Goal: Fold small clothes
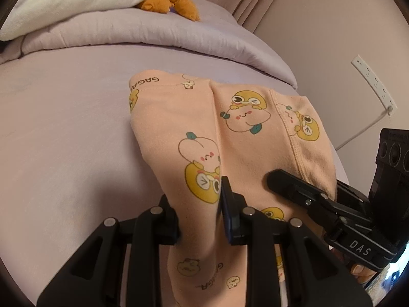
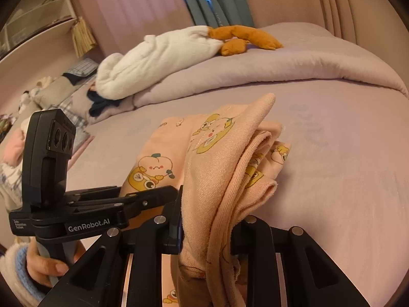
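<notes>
A small peach garment (image 1: 204,133) printed with yellow cartoon ducks and peaches lies partly folded on the lilac bed sheet (image 1: 64,128). My left gripper (image 1: 199,220) is shut on its near edge, cloth bunched between the fingers. My right gripper (image 2: 207,230) is shut on the other near edge, where several layers and a ribbed hem (image 2: 230,179) drape over the fingers. In the left wrist view the right gripper (image 1: 306,194) rests on the cloth at the lower right. In the right wrist view the left gripper (image 2: 122,199) sits at the left, held by a hand.
A rolled lilac duvet (image 2: 281,69) crosses the bed beyond the garment. A white and orange plush toy (image 2: 179,51) lies on it. Pillows and clothes (image 2: 64,89) pile at the far left. A white power strip (image 1: 373,81) hangs on the wall right of the bed.
</notes>
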Available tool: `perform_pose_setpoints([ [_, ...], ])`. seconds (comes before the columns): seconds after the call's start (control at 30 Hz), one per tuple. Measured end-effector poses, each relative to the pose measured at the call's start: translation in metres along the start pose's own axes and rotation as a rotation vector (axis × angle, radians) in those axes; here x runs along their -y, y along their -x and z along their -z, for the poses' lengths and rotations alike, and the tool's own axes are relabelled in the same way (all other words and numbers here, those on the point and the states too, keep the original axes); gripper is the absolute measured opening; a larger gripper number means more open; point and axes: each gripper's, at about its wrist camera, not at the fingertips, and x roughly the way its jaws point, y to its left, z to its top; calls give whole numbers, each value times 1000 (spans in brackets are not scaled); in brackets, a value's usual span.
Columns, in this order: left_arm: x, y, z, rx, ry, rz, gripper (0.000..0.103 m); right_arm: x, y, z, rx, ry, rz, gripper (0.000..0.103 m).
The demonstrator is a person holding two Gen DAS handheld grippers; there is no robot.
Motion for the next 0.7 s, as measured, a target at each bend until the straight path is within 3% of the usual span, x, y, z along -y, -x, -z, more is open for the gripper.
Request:
perform_pose_setpoints([
  [0.37, 2, 67, 72, 21, -28, -87, 25, -60, 35, 51, 2, 49, -67, 26],
  [0.7, 0, 119, 127, 47, 11, -135, 25, -100, 60, 82, -1, 112, -121, 26],
])
